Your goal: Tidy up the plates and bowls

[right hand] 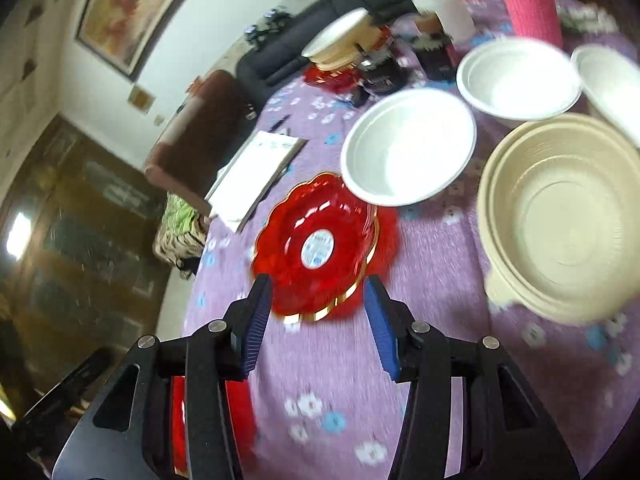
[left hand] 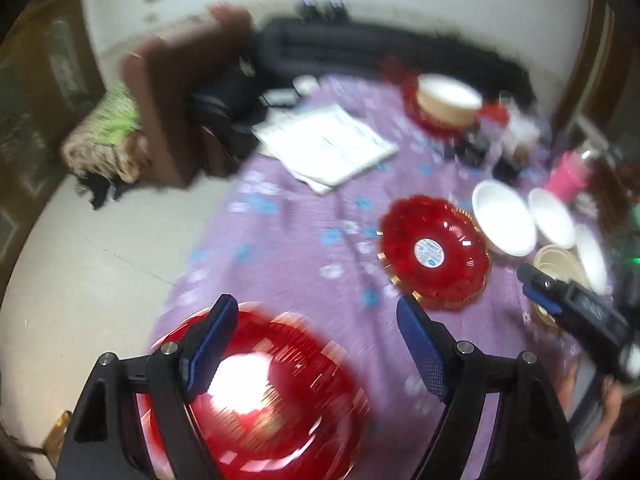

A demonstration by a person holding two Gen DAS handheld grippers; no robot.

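A blurred red plate lies on the purple floral cloth right under my left gripper, which stands wide open with its pads clear of the plate. A second red plate with a gold rim and a round sticker sits just beyond my right gripper, whose jaws are open with nothing between them. Past it are white bowls and a stack of beige bowls. The left wrist view shows the gold-rimmed plate, the white bowls and the right gripper at the right.
At the far end of the table a stack of beige bowls rests on another red plate. White papers lie left of centre. A pink bottle, cups and dark clutter stand at the back. A brown chair is beside the table's left edge.
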